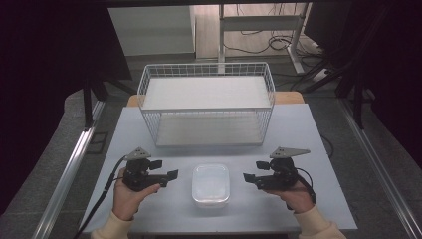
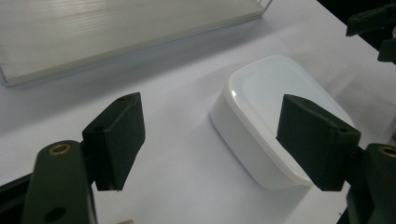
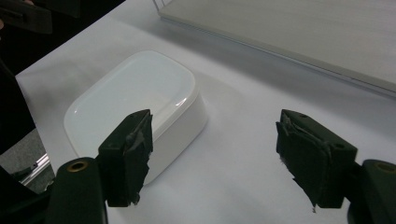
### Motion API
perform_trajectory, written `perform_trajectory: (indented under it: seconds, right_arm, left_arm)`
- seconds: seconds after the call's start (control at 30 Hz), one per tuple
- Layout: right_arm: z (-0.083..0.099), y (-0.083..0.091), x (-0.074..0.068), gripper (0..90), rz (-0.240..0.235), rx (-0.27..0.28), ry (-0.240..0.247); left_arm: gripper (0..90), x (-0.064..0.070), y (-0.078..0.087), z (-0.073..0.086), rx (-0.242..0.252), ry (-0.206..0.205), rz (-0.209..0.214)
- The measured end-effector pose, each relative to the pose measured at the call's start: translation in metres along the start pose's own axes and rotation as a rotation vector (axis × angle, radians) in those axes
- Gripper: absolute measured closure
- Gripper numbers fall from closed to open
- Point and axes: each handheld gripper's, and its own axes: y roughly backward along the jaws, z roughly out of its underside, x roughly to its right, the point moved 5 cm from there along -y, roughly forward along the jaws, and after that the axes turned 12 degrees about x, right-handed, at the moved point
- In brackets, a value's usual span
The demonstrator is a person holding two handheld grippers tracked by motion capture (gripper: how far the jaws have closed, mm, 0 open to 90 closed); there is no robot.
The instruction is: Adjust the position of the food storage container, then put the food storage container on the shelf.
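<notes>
Two claws are held above the desk (image 1: 298, 129), one at each side of a white box (image 1: 211, 184). Left claw (image 1: 166, 169): jaws spread apart, nothing gripped. Right claw (image 1: 254, 172): jaws likewise released and empty. The box is set upside down on the desk, between the claws and touched by neither. A wire basket (image 1: 206, 102) is placed behind it.

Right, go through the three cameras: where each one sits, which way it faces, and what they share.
High view: above the person's side, facing forward and down on the table; wire basket, left gripper, right gripper, both hands.
Left gripper view: rides the left gripper, jaws apart, facing the white container.
Right gripper view: rides the right gripper, jaws apart.
Shared: all three show the container.
</notes>
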Motion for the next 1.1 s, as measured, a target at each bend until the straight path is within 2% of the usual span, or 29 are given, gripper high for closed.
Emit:
perform_trajectory:
  seconds: [0.1,0.47,0.6,0.8,0.9,1.1]
  right_arm:
    - [0.001,-0.001,-0.001,23.5,-0.005,-0.006,0.008]
    - [0.001,-0.007,-0.008,23.6,-0.002,-0.018,-0.034]
    - [0.003,-0.012,-0.011,24.2,-0.003,-0.034,-0.06]
    - [0.007,-0.023,-0.016,25.2,-0.016,-0.048,-0.118]
    - [0.008,-0.027,-0.018,25.8,-0.021,-0.052,-0.149]
    - [0.013,-0.037,-0.023,27.2,-0.047,-0.069,-0.195]
  left_arm:
    - [23.1,-0.001,-0.002,0.003,-0.006,0.035,0.023]
    - [23.0,0.004,-0.014,0.008,-0.036,0.049,0.049]
    - [23.3,0.007,-0.018,0.01,-0.047,0.073,0.065]
    - [23.9,0.009,-0.025,0.011,-0.058,0.133,0.095]
    - [24.7,0.011,-0.03,0.013,-0.067,0.195,0.129]
    - [26.8,0.013,-0.038,0.016,-0.093,0.255,0.164]
